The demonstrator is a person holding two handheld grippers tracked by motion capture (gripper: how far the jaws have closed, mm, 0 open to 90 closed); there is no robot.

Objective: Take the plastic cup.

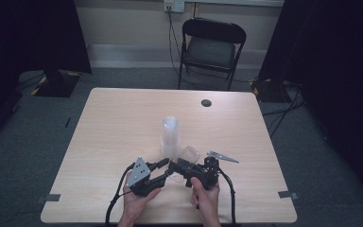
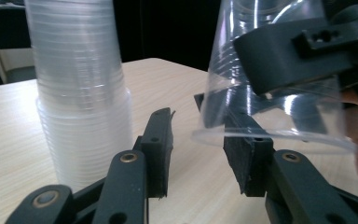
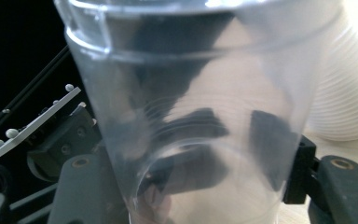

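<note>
Item: single clear cup (image 1: pixel 187 156), lower centre of the high view, just below the stack of cups (image 1: pixel 170 136). Held clenched by the right gripper (image 1: pixel 177 167); long axis tilted, running up-right from the jaws. Left gripper (image 1: pixel 164 164): released, jaws apart, one on each side of the cup's rim (image 2: pixel 275 140), immediately left of the right gripper. Judged the nearer taker.
</note>
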